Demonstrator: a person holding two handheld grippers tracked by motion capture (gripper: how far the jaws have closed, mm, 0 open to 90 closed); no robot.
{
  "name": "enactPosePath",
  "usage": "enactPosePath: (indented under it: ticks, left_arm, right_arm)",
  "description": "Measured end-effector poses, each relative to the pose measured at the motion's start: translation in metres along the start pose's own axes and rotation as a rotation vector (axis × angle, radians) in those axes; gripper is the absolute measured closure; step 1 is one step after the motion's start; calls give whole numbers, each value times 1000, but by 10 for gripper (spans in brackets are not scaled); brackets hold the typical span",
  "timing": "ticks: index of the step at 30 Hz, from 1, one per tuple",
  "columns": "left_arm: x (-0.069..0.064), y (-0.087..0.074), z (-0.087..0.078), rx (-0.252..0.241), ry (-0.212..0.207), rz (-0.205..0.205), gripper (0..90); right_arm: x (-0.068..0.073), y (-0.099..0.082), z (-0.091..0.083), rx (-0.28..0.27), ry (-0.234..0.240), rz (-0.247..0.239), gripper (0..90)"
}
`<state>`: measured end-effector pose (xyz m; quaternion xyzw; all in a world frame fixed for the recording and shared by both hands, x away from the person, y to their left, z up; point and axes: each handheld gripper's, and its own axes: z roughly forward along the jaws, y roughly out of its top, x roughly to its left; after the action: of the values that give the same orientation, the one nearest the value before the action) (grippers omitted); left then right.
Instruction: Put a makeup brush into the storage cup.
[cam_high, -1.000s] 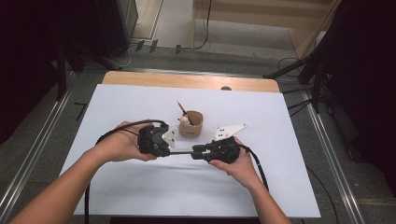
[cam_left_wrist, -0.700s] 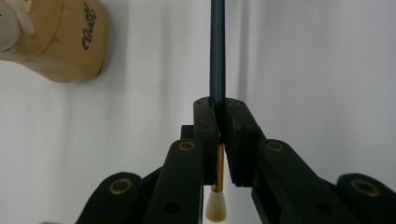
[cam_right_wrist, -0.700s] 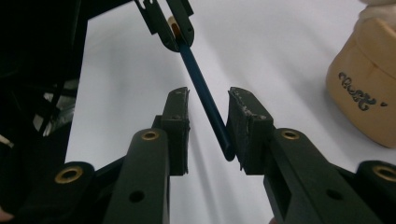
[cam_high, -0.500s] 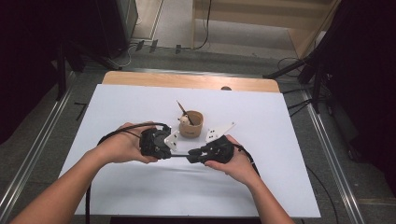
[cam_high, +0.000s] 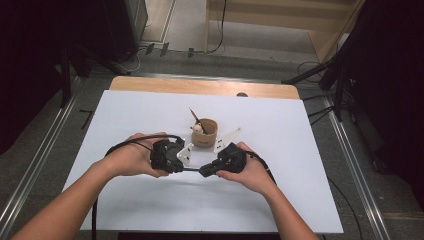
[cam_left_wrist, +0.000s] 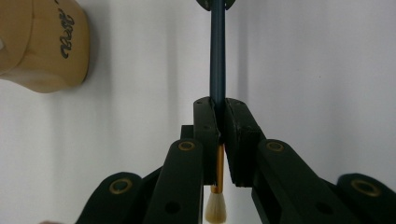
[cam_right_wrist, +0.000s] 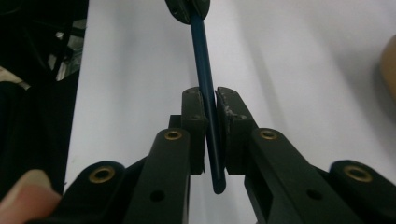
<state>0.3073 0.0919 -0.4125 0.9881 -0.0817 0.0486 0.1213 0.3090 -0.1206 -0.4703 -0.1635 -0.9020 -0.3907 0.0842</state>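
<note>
White table (cam_high: 300, 130), both grippers' jaws clamped on one blue brush (cam_left_wrist: 217, 60).

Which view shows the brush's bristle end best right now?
The left gripper view: the white bristle tip and gold ferrule show just below the left gripper, shut on the blue brush. The right gripper view shows the plain handle end in the right gripper. The high view shows a thin dark line between the grippers.

Two grippers, the left gripper (cam_high: 186, 161) and the right gripper (cam_high: 205, 171); one blue-handled brush (cam_left_wrist: 217, 70) between them; one tan cup (cam_high: 204, 132) on the desk (cam_high: 310, 150); one second brush (cam_high: 194, 117) standing in it.
</note>
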Motion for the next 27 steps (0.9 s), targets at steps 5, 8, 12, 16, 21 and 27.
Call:
enactPosePath:
  ticks: [5, 8, 12, 16, 21, 27]
  left_arm:
    - [-1, -3, 2, -19, 17, 0, 838]
    - [-1, -9, -1, -79, 52, -31, 718]
    - [4, -21, -8, -165, 96, -132, 499]
    - [8, -33, -14, -256, 133, -245, 298]
    - [9, -46, -19, -371, 176, -349, 168]
    - [7, -54, -15, -441, 193, -434, 60]
  right_arm:
    - [1, 1, 1, 19, 13, -18, 859]
    - [0, 0, 0, 25, -20, -21, 860]
    - [-1, -5, -6, -24, -53, -11, 860]
    - [-2, -11, -14, -88, -98, -2, 860]
    - [-1, -17, -21, -162, -157, 17, 860]
    - [2, -23, -29, -255, -221, 17, 860]
